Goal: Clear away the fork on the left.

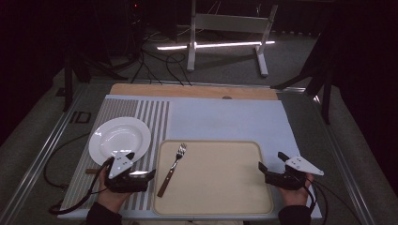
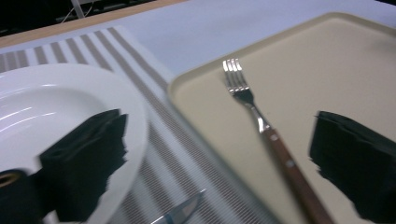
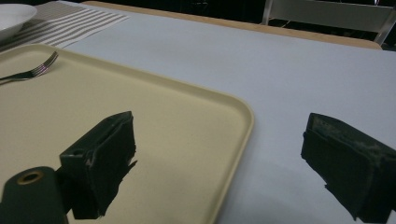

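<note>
Left tool (image 1: 141, 165) is held open and empty near the worktop's front edge; just right of it, the fork (image 1: 172, 168) is laid lengthwise, handle nearest, on the tray (image 1: 220, 187).

Fork (image 1: 173, 165): metal tines, brown wooden handle, lying flat and diagonal on the beige tray (image 1: 225, 197), left portion, tines pointing away, handle end nearest the front edge.

Beige tray (image 1: 220, 187), white plate (image 1: 101, 145), perhaps brown-handled fork (image 1: 172, 168)
</note>
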The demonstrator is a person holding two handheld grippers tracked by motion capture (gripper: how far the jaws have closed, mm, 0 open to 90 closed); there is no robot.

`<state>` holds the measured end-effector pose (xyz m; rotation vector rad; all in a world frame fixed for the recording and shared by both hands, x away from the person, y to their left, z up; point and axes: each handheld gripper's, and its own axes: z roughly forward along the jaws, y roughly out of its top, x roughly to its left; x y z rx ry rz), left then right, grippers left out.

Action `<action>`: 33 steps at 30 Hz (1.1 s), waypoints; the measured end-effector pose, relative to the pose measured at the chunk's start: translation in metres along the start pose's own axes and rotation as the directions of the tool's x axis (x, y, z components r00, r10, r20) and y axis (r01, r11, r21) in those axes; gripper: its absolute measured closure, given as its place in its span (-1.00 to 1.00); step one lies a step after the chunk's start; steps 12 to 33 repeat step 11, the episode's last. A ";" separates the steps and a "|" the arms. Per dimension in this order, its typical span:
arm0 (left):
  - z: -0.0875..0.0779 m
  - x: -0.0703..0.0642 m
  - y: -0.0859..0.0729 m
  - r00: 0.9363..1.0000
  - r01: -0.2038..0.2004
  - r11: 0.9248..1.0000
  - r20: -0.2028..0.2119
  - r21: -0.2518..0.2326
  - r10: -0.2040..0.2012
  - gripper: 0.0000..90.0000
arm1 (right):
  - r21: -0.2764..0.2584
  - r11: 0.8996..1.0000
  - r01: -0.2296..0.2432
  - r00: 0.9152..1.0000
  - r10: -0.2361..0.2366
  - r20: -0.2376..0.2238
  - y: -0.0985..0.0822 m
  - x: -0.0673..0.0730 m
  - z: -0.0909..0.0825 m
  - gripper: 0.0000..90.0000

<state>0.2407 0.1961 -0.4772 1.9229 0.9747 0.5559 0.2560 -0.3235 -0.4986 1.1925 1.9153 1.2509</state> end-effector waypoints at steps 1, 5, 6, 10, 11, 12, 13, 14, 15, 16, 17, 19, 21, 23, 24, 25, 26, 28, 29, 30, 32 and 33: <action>-0.006 0.010 -0.005 1.000 0.005 1.000 -0.017 -0.016 -0.006 -0.98 | 0.000 1.000 -0.002 1.000 0.002 -0.001 0.000 0.000 0.000 -0.79; -0.023 0.030 -0.016 0.997 0.033 0.996 -0.066 -0.088 -0.039 -0.99 | -0.004 1.000 0.001 1.000 -0.001 0.001 0.000 -0.001 -0.001 -0.79; -0.023 0.030 -0.016 0.997 0.033 0.996 -0.066 -0.088 -0.039 -1.00 | -0.004 1.000 0.001 1.000 -0.001 0.001 0.000 -0.001 -0.001 -0.79; -0.033 0.043 -0.023 0.993 0.059 0.990 -0.097 -0.129 -0.072 -1.00 | -0.007 1.000 0.001 1.000 -0.001 0.000 0.000 0.000 -0.001 -0.79; -0.037 0.048 -0.025 0.989 0.071 0.987 -0.116 -0.147 -0.088 -1.00 | -0.006 1.000 0.002 1.000 -0.002 0.000 0.000 0.000 -0.001 -0.79; -0.037 0.048 -0.025 0.989 0.071 0.987 -0.116 -0.147 -0.088 -1.00 | -0.006 1.000 0.002 1.000 -0.002 0.000 0.000 0.000 -0.001 -0.79; -0.037 0.048 -0.025 0.989 0.071 0.987 -0.116 -0.147 -0.088 -1.00 | -0.006 1.000 0.002 1.000 -0.002 0.000 0.000 0.000 -0.001 -0.79; -0.037 0.048 -0.025 0.989 0.071 0.987 -0.116 -0.147 -0.088 -1.00 | -0.006 1.000 0.002 1.000 -0.002 0.000 0.000 0.000 -0.001 -0.79; -0.037 0.048 -0.025 0.989 0.071 0.987 -0.116 -0.147 -0.088 -1.00 | -0.006 1.000 0.002 1.000 -0.002 0.000 0.000 0.000 -0.001 -0.79; -0.037 0.048 -0.025 0.989 0.071 0.987 -0.116 -0.147 -0.088 -1.00 | -0.006 1.000 0.002 1.000 -0.002 0.000 0.000 0.000 -0.001 -0.79; -0.037 0.048 -0.025 0.989 0.071 0.987 -0.116 -0.147 -0.088 -1.00 | -0.006 1.000 0.002 1.000 -0.002 0.000 0.000 0.000 -0.001 -0.79; -0.037 0.048 -0.025 0.989 0.071 0.987 -0.116 -0.147 -0.088 -1.00 | -0.006 1.000 0.002 1.000 -0.002 0.000 0.000 0.000 -0.001 -0.79; -0.037 0.048 -0.025 0.989 0.071 0.987 -0.116 -0.147 -0.088 -1.00 | -0.006 1.000 0.002 1.000 -0.002 0.000 0.000 0.000 -0.001 -0.79; -0.037 0.048 -0.025 0.989 0.071 0.987 -0.116 -0.147 -0.088 -1.00 | -0.006 1.000 0.002 1.000 -0.002 0.000 0.000 0.000 -0.001 -0.79; -0.037 0.048 -0.025 0.989 0.071 0.987 -0.116 -0.147 -0.088 -1.00 | -0.006 1.000 0.002 1.000 -0.002 0.000 0.000 0.000 -0.001 -0.79; -0.037 0.048 -0.025 0.989 0.071 0.987 -0.116 -0.147 -0.088 -1.00 | -0.006 1.000 0.002 1.000 -0.002 0.000 0.000 0.000 -0.001 -0.79; -0.037 0.048 -0.025 0.989 0.071 0.987 -0.116 -0.147 -0.088 -1.00 | -0.006 1.000 0.002 1.000 -0.002 0.000 0.000 0.000 -0.001 -0.79; -0.037 0.048 -0.025 0.989 0.071 0.987 -0.116 -0.147 -0.088 -1.00 | -0.006 1.000 0.002 1.000 -0.002 0.000 0.000 0.000 -0.001 -0.79; -0.037 0.048 -0.025 0.989 0.071 0.987 -0.116 -0.147 -0.088 -1.00 | -0.006 1.000 0.002 1.000 -0.002 0.000 0.000 0.000 -0.001 -0.79; -0.037 0.048 -0.025 0.989 0.071 0.987 -0.116 -0.147 -0.088 -1.00 | -0.006 1.000 0.002 1.000 -0.002 0.000 0.000 0.000 -0.001 -0.79; -0.037 0.048 -0.025 0.989 0.071 0.987 -0.116 -0.147 -0.088 -1.00 | -0.006 1.000 0.002 1.000 -0.002 0.000 0.000 0.000 -0.001 -0.79; -0.037 0.048 -0.025 0.989 0.071 0.987 -0.116 -0.147 -0.088 -1.00 | -0.006 1.000 0.002 1.000 -0.002 0.000 0.000 0.000 -0.001 -0.79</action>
